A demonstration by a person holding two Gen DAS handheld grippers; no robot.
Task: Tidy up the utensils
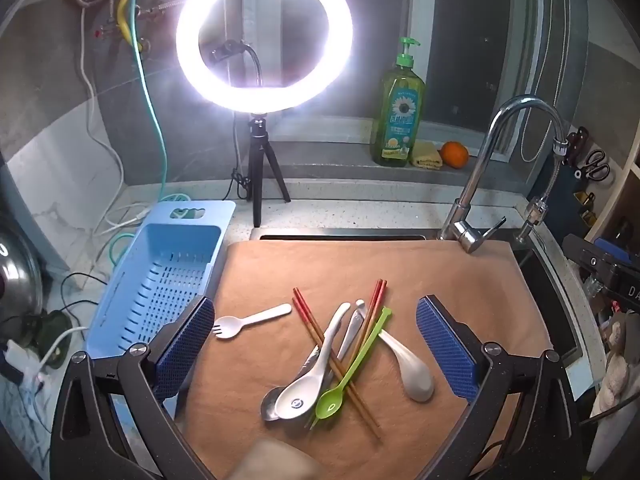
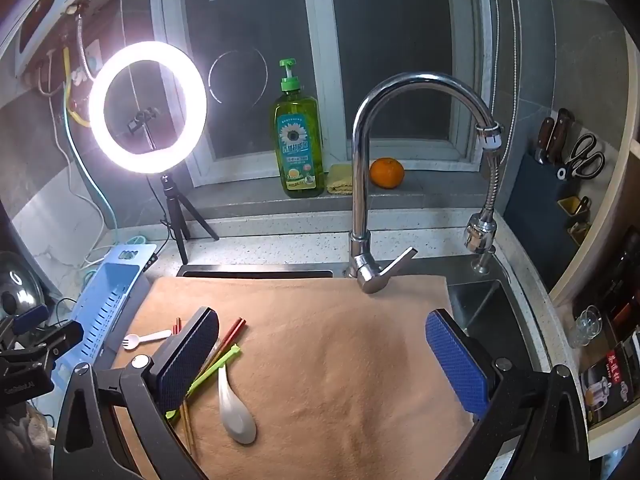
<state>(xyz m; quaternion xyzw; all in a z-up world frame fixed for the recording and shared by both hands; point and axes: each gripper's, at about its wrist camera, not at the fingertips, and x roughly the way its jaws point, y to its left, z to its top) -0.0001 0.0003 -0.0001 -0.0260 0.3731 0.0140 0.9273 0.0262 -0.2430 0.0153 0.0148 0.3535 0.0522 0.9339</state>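
Note:
A heap of utensils lies on the tan mat [image 1: 460, 280]: a white spoon [image 1: 312, 376], a green spoon [image 1: 352, 364], red-tipped chopsticks [image 1: 312, 320], a metal spoon [image 1: 272, 402] under them, and a white soup spoon [image 1: 412, 368] face down. A white spork [image 1: 248, 322] lies apart to the left. My left gripper [image 1: 316, 354] hangs open above the heap, touching nothing. My right gripper [image 2: 320, 364] is open over bare mat [image 2: 340, 340]; the white soup spoon [image 2: 236, 412], green spoon handle [image 2: 216, 368] and spork [image 2: 144, 338] lie by its left finger.
A blue slotted drain basket [image 1: 160, 280] sits left of the mat. A chrome faucet [image 1: 480, 184] stands at the back, with a ring light on a tripod [image 1: 264, 32], a soap bottle [image 1: 396, 112] and an orange [image 1: 455, 155]. A knife block [image 2: 552, 184] is far right.

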